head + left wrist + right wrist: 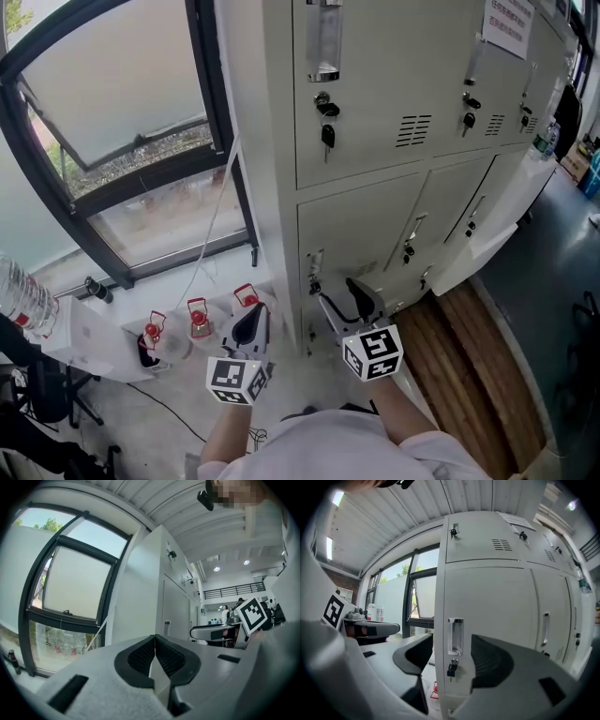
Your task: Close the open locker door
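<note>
A bank of white lockers (375,103) stands in front of me. In the bottom row, further right, one locker door (511,220) hangs swung outward over the floor. My right gripper (339,295) is open and empty, low in front of the leftmost bottom locker. In the right gripper view its jaws (451,651) frame a closed door's recessed handle (455,636) and the key (451,667) below it. My left gripper (251,317) is shut on nothing, to the left of the lockers. In the left gripper view its jaws (154,639) point past the locker's side wall (140,597).
A dark-framed window (122,141) fills the left, with a low white ledge holding red-capped items (199,317) and a plastic bottle (23,295). Wooden floor boards (459,375) run along the lockers' base. A thin white cord (211,220) hangs by the window.
</note>
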Demonstrator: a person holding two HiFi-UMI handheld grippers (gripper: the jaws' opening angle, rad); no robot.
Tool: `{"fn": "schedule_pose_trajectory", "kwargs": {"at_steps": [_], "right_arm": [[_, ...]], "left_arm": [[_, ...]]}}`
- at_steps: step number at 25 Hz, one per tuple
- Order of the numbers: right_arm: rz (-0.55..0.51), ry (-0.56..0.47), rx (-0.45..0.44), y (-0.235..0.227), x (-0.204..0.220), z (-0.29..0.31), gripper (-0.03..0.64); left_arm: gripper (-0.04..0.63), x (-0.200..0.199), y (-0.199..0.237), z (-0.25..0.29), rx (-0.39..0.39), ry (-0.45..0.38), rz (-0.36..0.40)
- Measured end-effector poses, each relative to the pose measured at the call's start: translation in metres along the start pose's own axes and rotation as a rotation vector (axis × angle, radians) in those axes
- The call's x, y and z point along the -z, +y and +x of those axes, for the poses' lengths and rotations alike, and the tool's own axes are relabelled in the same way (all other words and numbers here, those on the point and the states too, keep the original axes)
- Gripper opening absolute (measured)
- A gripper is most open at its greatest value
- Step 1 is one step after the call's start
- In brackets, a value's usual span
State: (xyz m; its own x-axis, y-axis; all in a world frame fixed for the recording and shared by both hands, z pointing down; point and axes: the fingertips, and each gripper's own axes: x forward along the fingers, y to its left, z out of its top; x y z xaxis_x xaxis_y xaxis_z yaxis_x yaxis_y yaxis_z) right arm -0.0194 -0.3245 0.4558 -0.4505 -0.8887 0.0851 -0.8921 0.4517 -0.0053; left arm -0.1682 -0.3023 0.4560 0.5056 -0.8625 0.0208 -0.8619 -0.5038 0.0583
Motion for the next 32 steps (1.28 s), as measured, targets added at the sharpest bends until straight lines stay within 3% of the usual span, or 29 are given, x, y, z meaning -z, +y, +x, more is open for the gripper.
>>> {"fn": "schedule_pose_trajectory", "kwargs": {"at_steps": [4, 12, 15, 32], "right_arm": [[0.006, 0.005, 0.045, -0.013, 0.001, -0.015, 0.248], [0.017, -0.041, 0.082, -0.026, -0.003, -0.040, 0.066], [0.028, -0.062, 0.075, -0.027, -0.005, -0.046, 0.031], [0.022, -0.106, 0.134, -0.041, -0.009, -0.070, 0.012]], "left_arm": [[0.010, 0.000, -0.013, 0.005, 0.027, -0.003, 0.000], [0.011, 0.000, -0.034, 0.014, 0.071, -0.002, 0.000], [0.010, 0.001, -0.040, 0.017, 0.085, 0.000, -0.002], [0.010, 0.002, -0.058, 0.024, 0.126, 0.008, 0.004]]}}
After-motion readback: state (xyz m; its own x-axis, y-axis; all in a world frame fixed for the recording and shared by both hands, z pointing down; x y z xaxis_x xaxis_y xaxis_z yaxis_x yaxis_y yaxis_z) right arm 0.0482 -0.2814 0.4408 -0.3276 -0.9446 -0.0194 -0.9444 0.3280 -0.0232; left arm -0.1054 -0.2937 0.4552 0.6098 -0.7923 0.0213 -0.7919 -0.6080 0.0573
